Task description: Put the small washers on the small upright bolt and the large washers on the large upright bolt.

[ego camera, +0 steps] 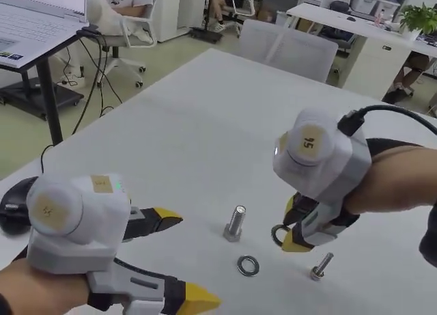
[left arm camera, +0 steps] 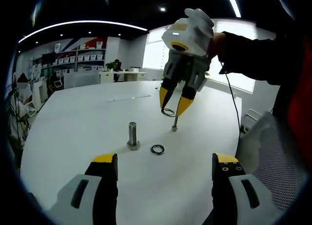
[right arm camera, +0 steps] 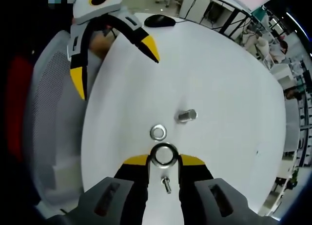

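Observation:
The large bolt [ego camera: 234, 223] [left arm camera: 132, 136] [right arm camera: 186, 115] stands head-down on the white table [ego camera: 205, 124]. The small bolt [ego camera: 321, 266] [left arm camera: 174, 125] [right arm camera: 166, 184] stands to its right, leaning. One loose washer [ego camera: 248, 265] [left arm camera: 157, 149] [right arm camera: 158, 132] lies flat between them, near the front. My right gripper [ego camera: 290, 236] [left arm camera: 174, 107] [right arm camera: 164, 160] is shut on another washer [ego camera: 278, 234] [left arm camera: 169, 112] [right arm camera: 164, 155], held just above the small bolt's tip. My left gripper [ego camera: 184, 257] [left arm camera: 165, 161] [right arm camera: 114, 54] is open and holds nothing, left of the large bolt.
A black mouse [ego camera: 13, 206] [right arm camera: 160, 21] lies at the table's left edge. A desk with a laptop [ego camera: 34, 21] stands further left. Office chairs [ego camera: 293, 52] and a person seated at a far desk are beyond the table.

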The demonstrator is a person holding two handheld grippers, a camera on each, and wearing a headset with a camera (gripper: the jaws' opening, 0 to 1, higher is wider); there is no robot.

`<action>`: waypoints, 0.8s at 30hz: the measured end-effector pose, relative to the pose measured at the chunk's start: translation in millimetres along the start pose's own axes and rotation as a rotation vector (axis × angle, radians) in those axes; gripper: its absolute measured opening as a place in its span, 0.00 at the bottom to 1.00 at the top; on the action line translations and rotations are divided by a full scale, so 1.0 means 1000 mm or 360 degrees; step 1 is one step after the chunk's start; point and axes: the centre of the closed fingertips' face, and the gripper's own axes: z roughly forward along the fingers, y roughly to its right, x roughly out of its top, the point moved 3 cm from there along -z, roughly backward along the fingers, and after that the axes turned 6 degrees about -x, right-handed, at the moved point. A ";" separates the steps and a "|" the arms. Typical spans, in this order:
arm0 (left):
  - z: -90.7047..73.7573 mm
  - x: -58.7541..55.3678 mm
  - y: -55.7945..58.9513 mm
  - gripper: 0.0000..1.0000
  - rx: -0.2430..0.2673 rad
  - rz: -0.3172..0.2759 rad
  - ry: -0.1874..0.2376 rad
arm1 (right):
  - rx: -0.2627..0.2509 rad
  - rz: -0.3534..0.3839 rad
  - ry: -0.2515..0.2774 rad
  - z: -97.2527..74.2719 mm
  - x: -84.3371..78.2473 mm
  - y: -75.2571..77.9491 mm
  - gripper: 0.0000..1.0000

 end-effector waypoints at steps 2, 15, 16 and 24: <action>-0.001 0.001 -0.001 0.79 0.0003 -0.0005 -0.0002 | 0.0000 -0.0004 0.0014 -0.001 0.005 0.005 0.24; -0.002 0.002 -0.008 0.78 0.0029 -0.0018 -0.0018 | 0.0005 -0.0080 0.0048 0.001 0.028 0.034 0.24; -0.002 0.002 -0.008 0.78 0.0031 -0.0020 -0.0018 | 0.0007 -0.0086 0.0048 0.002 0.030 0.037 0.24; -0.005 0.000 -0.011 0.78 0.0049 -0.0032 -0.0024 | 0.0039 -0.0121 0.0045 0.009 0.038 0.043 0.24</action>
